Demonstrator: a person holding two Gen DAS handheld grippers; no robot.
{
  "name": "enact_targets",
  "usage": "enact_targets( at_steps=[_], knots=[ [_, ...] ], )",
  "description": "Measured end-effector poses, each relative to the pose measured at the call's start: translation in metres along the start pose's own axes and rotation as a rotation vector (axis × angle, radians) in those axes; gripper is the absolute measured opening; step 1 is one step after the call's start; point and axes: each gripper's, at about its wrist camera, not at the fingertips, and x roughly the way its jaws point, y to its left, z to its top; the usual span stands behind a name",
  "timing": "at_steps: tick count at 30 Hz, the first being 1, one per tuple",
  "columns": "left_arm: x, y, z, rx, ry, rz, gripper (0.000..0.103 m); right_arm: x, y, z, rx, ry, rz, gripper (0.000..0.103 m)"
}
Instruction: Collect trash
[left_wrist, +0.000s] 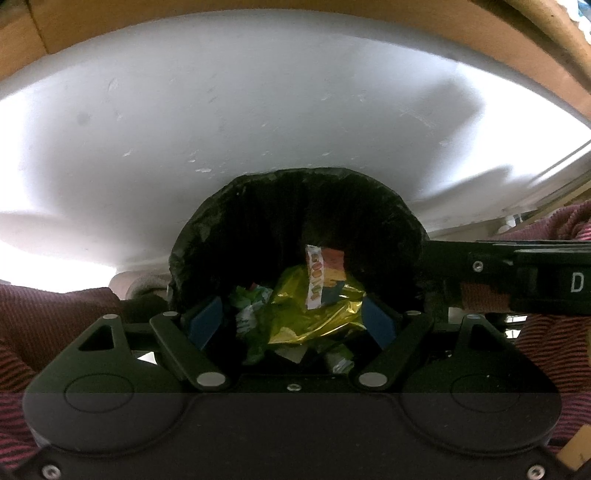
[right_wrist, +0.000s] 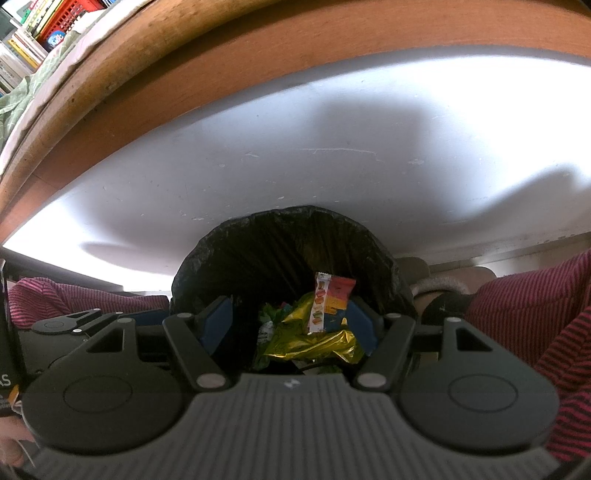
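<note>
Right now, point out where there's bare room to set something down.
The white tabletop is bare from the bin's far rim to its wooden edge. The black-lined bin is crowded with wrappers, and both open tools, left and right, hover over its mouth.

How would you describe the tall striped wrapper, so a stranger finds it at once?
Look into the black-lined bin below the white tabletop. On the pile of crumpled trash, above the gold foil, one wrapper stands upright. It alone is flat, with a white edge strip and red and yellow panels.
</note>
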Motion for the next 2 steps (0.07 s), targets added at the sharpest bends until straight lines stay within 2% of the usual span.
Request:
enact_targets(
  at_steps=[2],
  knots=[
    [-0.0016, -0.0004, -0.0004, 0.005, -0.005, 0.001, 0.082, -0.0003, 0.0003, 0.0, -0.001, -0.001, -0.001, 0.078]
  ],
)
